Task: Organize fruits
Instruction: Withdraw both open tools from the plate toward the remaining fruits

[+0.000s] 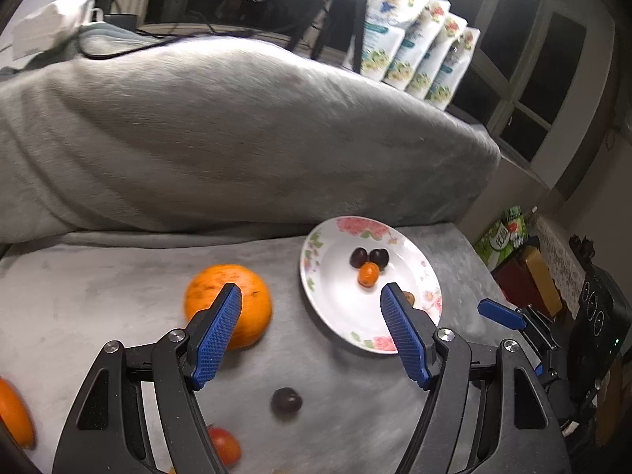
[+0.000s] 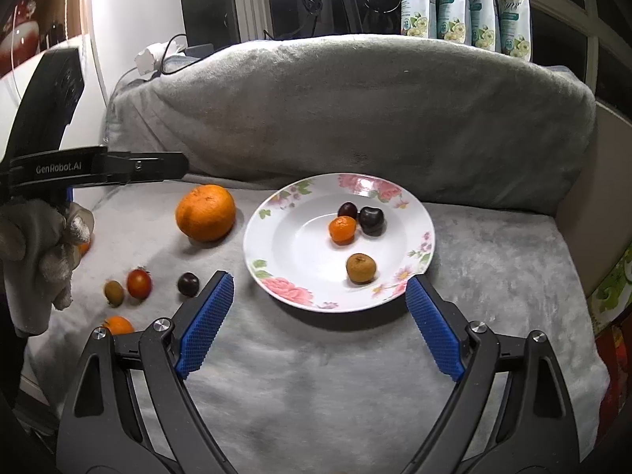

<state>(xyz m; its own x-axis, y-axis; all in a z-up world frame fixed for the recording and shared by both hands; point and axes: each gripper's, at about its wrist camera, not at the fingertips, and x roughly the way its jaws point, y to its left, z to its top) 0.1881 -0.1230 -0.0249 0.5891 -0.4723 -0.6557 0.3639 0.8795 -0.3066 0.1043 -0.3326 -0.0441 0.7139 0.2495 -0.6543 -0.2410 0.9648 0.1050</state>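
A floral plate [image 2: 395, 193] [image 1: 328, 308] on the grey cover holds two dark cherries [image 2: 371, 219], a small orange kumquat [image 2: 342, 229] and a brown fruit [image 2: 360, 268]. A big orange [image 2: 205, 212] [image 1: 252, 296] lies left of the plate. A dark cherry [image 1: 286, 402] [image 2: 188, 283], a red tomato [image 2: 138, 282] [image 1: 225, 445], a green-brown fruit [image 2: 113, 292] and a small orange fruit [image 2: 117, 324] lie loose. My left gripper [image 1: 312, 296] is open and empty above the cherry. My right gripper [image 2: 318, 282] is open and empty before the plate.
A grey cushion [image 2: 355, 110] backs the surface. Floral packets [image 2: 466, 4] and a tripod [image 1: 347, 4] stand behind it. Another orange [image 1: 14, 414] lies at the left edge. Boxes [image 1: 529, 276] sit beyond the right edge. The gloved hand [image 2: 39, 245] holds the left gripper.
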